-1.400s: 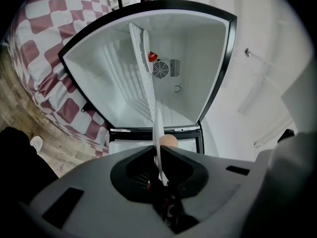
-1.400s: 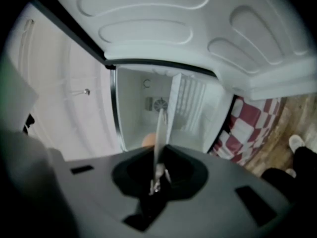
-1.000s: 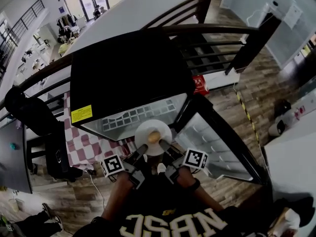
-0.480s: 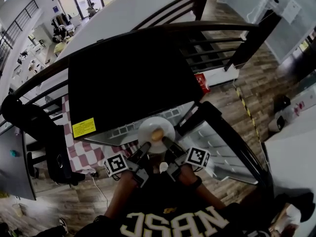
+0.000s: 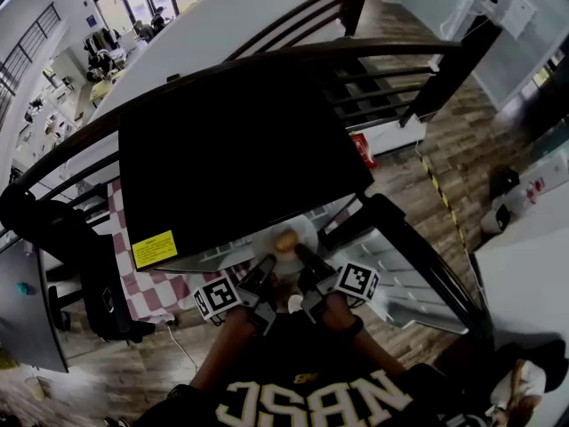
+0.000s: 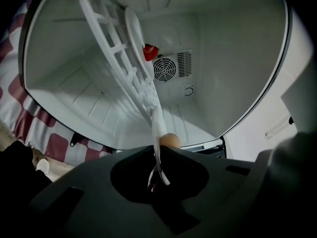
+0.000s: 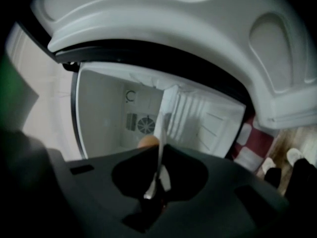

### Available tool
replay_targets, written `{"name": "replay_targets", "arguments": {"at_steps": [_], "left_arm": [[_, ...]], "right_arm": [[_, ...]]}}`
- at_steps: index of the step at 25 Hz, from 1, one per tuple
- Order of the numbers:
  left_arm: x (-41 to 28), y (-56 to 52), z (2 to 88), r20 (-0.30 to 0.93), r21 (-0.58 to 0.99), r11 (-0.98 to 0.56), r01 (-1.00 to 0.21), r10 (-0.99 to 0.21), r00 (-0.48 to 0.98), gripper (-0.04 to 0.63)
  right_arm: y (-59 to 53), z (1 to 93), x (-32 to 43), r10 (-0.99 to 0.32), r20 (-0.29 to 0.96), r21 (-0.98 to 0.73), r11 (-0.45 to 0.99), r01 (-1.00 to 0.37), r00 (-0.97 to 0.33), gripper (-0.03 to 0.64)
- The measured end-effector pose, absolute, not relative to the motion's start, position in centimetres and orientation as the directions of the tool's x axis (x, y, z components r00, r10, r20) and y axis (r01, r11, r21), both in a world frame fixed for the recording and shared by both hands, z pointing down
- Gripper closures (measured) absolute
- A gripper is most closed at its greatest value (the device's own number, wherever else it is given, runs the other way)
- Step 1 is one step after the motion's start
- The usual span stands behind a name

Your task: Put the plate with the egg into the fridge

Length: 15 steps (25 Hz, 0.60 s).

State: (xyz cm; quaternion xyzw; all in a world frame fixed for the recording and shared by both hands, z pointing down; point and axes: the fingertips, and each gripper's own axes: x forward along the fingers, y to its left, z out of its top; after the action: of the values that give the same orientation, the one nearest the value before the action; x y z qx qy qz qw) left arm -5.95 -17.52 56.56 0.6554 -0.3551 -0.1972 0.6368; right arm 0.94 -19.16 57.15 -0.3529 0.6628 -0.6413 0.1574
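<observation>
In the head view, the flat black top of the fridge (image 5: 240,149) covers most of the round white plate (image 5: 308,230) and nearly all of the white inside. Only the plate's near part and the small tan egg (image 5: 286,239) show. The print on the yellow sticker (image 5: 155,249) is too small to read. In the left gripper view the plate stands edge-on, its face unseen, and the dark body of the left gripper (image 6: 157,155) hides the egg's lower half. A small red thing (image 6: 150,52) at the back wall, partly behind the white grid shelf (image 6: 119,58), cannot be made out. The right gripper view is blurred.
</observation>
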Motion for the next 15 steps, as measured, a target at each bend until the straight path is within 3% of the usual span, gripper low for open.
{"name": "replay_targets", "arguments": {"at_steps": [15], "left_arm": [[-6.7,-20.3,57.2,0.199,0.978,0.111,-0.176,-0.747,0.634,0.552]], "right_arm": [[-21.3,58.2,0.6,-0.699,0.215,-0.975,-0.111,-0.194,-0.682,0.581]]}}
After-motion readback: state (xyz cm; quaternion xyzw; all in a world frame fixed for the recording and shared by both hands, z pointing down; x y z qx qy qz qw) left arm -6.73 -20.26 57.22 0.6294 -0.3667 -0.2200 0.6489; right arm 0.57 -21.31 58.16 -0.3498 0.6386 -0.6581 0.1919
